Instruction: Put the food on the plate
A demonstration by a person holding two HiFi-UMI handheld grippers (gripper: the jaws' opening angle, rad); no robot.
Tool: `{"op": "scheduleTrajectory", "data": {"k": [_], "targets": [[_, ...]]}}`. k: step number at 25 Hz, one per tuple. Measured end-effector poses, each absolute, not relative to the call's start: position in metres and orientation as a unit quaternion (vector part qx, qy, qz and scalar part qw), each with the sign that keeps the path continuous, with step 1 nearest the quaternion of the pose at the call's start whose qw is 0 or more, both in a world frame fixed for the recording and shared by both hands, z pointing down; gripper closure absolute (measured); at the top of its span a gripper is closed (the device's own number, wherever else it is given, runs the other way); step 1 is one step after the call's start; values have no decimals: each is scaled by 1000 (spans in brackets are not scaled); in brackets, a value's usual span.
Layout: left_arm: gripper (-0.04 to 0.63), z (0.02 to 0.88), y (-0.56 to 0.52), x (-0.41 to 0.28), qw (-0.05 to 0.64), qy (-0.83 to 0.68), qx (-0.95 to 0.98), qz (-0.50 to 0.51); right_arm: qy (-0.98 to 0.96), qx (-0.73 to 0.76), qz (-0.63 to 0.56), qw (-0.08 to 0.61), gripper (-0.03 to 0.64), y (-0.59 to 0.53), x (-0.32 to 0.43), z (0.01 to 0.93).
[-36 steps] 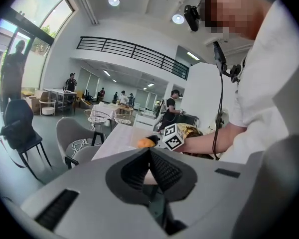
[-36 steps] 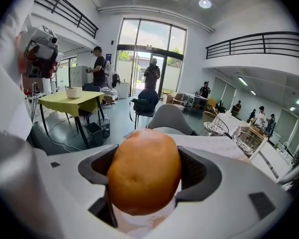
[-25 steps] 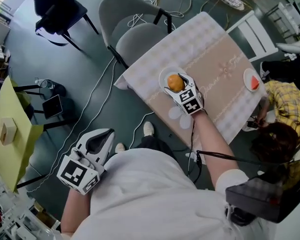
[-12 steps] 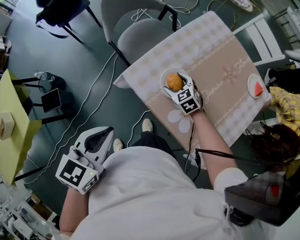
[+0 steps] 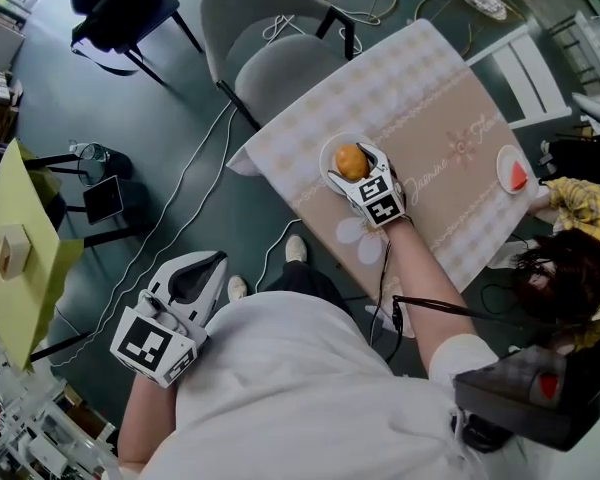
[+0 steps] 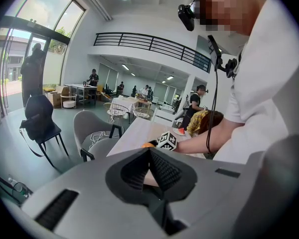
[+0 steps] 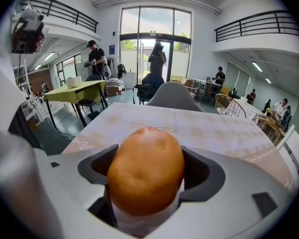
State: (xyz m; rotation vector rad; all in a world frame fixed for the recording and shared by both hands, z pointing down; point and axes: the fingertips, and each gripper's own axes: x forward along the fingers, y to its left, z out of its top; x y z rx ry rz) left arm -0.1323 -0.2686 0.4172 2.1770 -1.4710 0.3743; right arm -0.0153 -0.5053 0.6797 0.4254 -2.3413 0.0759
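A round orange-brown food [image 5: 351, 159] sits between the jaws of my right gripper [image 5: 350, 165], directly over a small white plate [image 5: 326, 154] near the table's near-left corner. In the right gripper view the food [image 7: 145, 173] fills the gap, with both black pads pressed to its sides, so the right gripper [image 7: 145, 185] is shut on it. White shows just beneath the food. My left gripper [image 5: 208, 268] hangs low at my left side, far from the table, over the floor. Seen from its own camera, the left gripper [image 6: 150, 159] has its pads meeting with nothing between them.
The table [image 5: 430, 118] has a beige patterned cloth. A second small plate [image 5: 504, 171] with a red slice [image 5: 518, 178] lies at its right edge, beside a person in a yellow plaid shirt [image 5: 583, 213]. A grey chair [image 5: 270, 58] stands at the far side. Cables trail on the floor.
My right gripper stays at the plate with the food in it. The left gripper hangs as before. The person at the right has shifted a little.
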Motion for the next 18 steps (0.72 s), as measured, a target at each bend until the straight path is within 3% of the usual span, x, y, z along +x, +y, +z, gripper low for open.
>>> {"op": "scheduleTrajectory", "data": {"k": [18], "targets": [[586,407,-249,-134,229,-526,807,143,-918,187,23,350,222,-499,-10,646]]}}
